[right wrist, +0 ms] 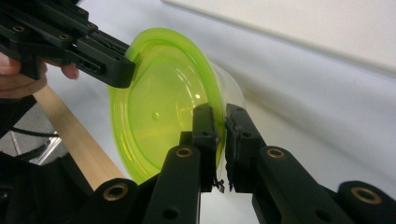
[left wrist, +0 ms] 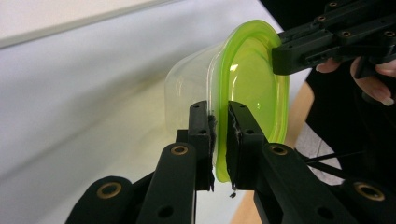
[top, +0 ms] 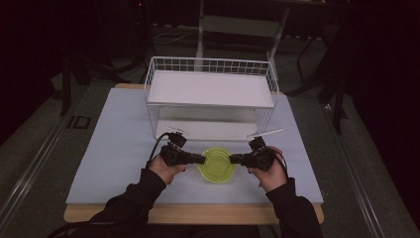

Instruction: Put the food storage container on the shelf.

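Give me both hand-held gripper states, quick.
Left hand-held gripper: shut on the tub rim.
Right hand-held gripper: shut on the tub's opposite rim.

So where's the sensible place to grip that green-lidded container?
By the lid's protruding rim, from opposite sides. The green lid overhangs the clear tub, giving a thin lip that jaws can close on. The left tool and right tool each pinch it that way.

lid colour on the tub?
Translucent lime green lid on a clear tub; clearest in the right gripper view.
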